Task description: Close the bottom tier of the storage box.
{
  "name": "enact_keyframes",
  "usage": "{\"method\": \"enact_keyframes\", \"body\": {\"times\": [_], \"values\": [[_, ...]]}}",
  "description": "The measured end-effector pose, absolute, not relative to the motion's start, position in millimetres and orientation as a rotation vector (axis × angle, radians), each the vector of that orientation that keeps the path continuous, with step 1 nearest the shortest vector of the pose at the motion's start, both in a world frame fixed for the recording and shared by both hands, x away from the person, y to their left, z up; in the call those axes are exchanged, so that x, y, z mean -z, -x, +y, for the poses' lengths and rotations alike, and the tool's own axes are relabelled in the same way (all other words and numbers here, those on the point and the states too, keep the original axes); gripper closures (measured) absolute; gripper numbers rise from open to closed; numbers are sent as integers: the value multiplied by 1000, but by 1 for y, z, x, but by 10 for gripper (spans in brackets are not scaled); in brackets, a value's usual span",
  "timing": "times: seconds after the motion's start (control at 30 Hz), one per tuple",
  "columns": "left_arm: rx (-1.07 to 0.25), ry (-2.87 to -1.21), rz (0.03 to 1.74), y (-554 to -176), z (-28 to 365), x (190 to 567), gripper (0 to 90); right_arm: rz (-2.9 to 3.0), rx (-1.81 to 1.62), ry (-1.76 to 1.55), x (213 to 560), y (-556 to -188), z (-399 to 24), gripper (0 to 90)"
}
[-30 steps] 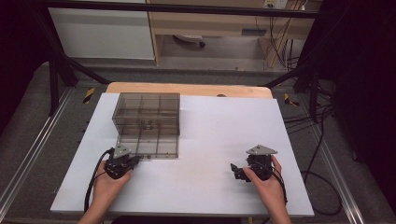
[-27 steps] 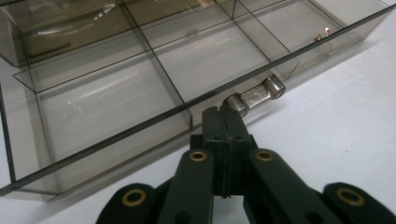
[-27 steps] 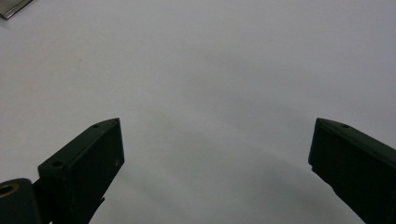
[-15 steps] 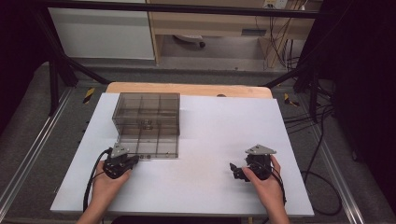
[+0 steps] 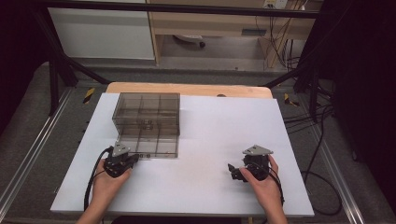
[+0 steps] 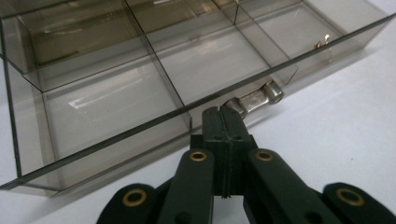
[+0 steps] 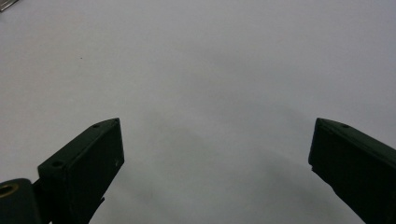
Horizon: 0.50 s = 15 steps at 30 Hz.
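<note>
- Your left gripper sits at the near edge of the smoky clear organiser box, on the left half of the white table.
- In the left gripper view its 2 black jaws are pressed flat together, tips right at the small metal handle on the box's front wall; whether they pinch the handle's end or just touch it, you cannot tell from here.
- The box lies open-topped, split into compartments by clear dividers, and its far side reaches almost to the wooden strip at the table's back edge.
- A small shiny metal piece shows through the box wall toward the right of the left gripper view.
- Your right gripper rests low on the right half of the table, well apart from the box, pointing left across the bare surface.
- In the right gripper view its 2 jaws stand wide apart with nothing between them, only white tabletop beneath.
- Each hand holds its gripper from the near edge, cables trailing back toward you.
</note>
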<state>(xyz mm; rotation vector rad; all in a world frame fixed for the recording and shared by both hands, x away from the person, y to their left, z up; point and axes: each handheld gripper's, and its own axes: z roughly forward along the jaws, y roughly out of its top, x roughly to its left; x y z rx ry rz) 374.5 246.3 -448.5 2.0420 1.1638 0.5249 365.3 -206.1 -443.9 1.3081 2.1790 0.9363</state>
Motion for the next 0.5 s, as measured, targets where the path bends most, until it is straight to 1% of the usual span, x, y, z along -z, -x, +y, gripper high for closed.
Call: {"method": "enact_keyframes", "body": {"times": [0.5], "values": [[-523, -2052, 1170, -375, 246, 453, 900, 2170, -941, -1314, 442, -365, -208, 41]]}}
